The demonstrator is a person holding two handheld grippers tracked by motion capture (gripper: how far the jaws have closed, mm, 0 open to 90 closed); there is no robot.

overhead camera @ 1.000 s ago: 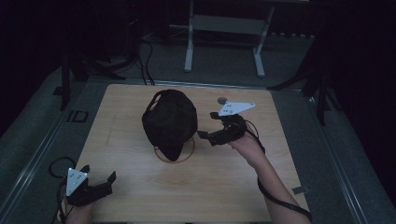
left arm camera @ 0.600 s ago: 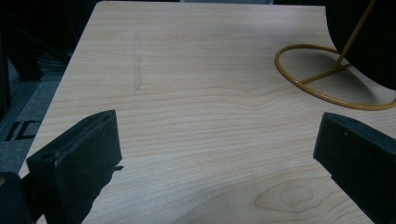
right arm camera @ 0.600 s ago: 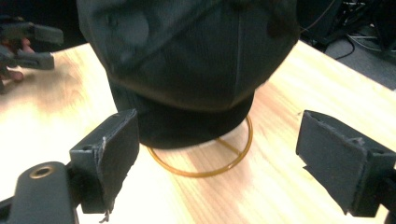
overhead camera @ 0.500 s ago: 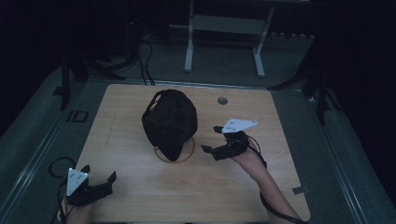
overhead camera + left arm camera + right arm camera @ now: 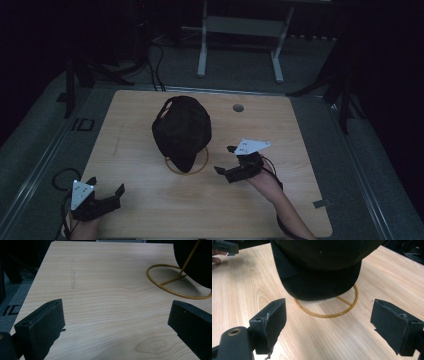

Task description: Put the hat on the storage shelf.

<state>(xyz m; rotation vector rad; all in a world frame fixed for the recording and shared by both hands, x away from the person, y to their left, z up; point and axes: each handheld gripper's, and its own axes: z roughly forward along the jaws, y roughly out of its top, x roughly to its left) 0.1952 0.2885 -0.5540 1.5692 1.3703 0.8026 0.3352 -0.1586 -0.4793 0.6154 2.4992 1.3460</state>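
A black cap (image 5: 181,127) rests on a gold wire stand whose ring base (image 5: 200,167) lies on the middle of the wooden table (image 5: 300,130). My right gripper (image 5: 225,160) hovers open just right of the ring, jaws pointing at the cap, with nothing between them. In the right gripper view the cap's brim (image 5: 319,285) hangs over the ring (image 5: 327,313) straight ahead of the right gripper (image 5: 332,322). At the table's near left corner my left gripper (image 5: 106,185) is open and empty. From the left gripper (image 5: 117,322), the ring (image 5: 175,282) and cap (image 5: 197,260) show at upper right.
A round cable hole (image 5: 238,107) sits in the table's far right part. A metal frame (image 5: 240,30) stands on the grey floor behind the table. Cables (image 5: 157,55) trail on the floor at back left. Bare wood lies left of the cap.
My right gripper has drawn back toward the near edge, from the cap's right side to beside the ring base. The left gripper and the cap have stayed put.
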